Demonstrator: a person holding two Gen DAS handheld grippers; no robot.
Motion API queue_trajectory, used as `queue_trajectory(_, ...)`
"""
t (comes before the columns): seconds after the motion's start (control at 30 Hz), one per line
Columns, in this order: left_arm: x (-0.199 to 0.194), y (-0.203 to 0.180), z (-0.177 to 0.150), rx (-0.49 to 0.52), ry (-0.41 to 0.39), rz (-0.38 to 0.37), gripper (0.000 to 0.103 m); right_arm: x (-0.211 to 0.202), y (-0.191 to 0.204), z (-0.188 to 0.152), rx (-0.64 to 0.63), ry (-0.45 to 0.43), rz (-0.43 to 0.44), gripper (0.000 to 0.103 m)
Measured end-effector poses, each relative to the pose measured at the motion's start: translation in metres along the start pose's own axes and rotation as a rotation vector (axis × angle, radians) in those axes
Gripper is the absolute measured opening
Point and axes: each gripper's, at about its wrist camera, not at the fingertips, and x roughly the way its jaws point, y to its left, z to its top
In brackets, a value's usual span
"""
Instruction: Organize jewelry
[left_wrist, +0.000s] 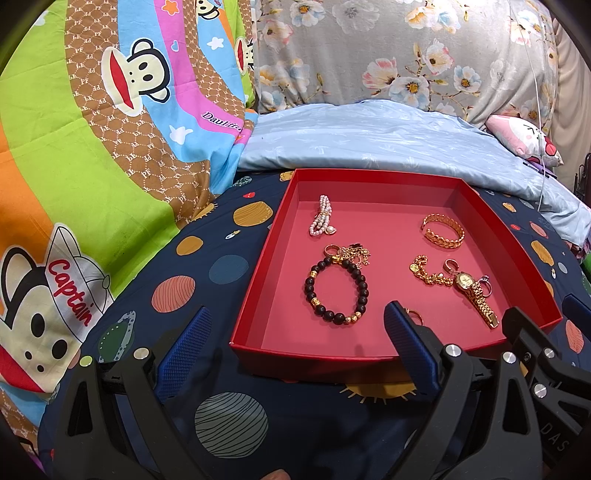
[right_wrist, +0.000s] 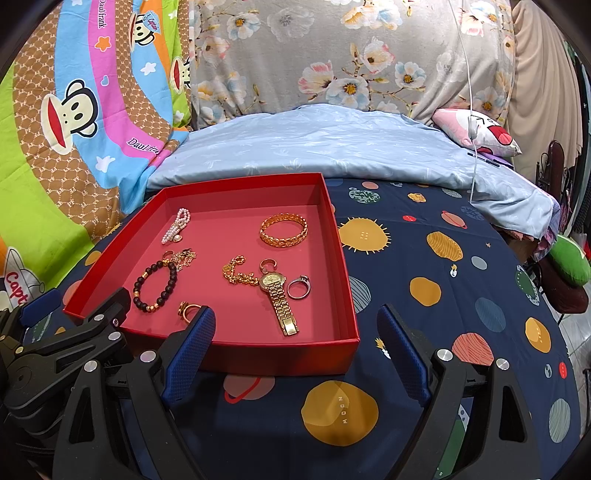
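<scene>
Both the left gripper (left_wrist: 295, 354) and right gripper (right_wrist: 295, 354) hover wide open and empty low in frame, before a red box (right_wrist: 295, 354) holding a gold watch (right_wrist: 277, 295), beaded bracelet (right_wrist: 157, 286) and bangle (right_wrist: 283, 229) at centre.

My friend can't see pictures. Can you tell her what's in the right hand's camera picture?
A shallow red cardboard box on a navy planet-print bedsheet holds jewelry: a gold link watch, a wide gold bangle, a dark wooden bead bracelet and a white pearl bracelet. The open right gripper waits empty at its near edge.
</scene>
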Motion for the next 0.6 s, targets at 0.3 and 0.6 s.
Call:
queue_trajectory(0.3,-0.023,0.003,0.015,0.026,-0.006,-0.007,0.092,-0.010,-0.013,0.013,0.021,0.043,-0.019,0.087)
queue_trajectory(0.6,-0.042,-0.001,0.022,0.055,0.066,-0.004,0.092,-0.036,-0.015,0.018,-0.003,0.082,-0.041,0.087)
